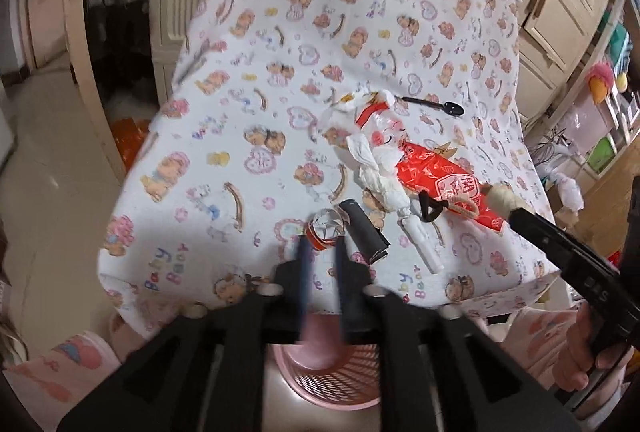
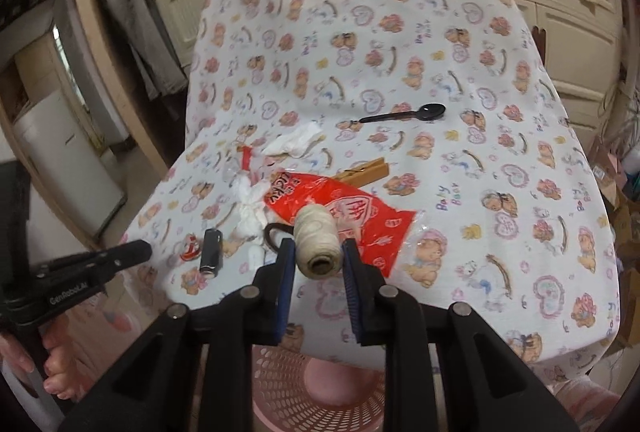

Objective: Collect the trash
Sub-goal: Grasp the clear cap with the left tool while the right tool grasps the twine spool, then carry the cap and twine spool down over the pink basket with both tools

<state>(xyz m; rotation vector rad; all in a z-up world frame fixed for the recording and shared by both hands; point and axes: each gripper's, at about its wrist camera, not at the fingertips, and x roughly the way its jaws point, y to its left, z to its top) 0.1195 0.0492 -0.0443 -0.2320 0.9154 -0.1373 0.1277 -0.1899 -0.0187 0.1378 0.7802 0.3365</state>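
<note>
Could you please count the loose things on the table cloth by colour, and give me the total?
Black: 3 (spoon, cylinder, loop)
Red: 2 (wrapper, small can)
White: 2 (tissue, crumpled paper)
Cream: 1 (twine spool)
Wood: 1 (clothespin)
Total: 9

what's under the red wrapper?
A wooden clothespin pokes out from beneath the red wrapper; its near end is covered. Elsewhere only tablecloth shows.
</note>
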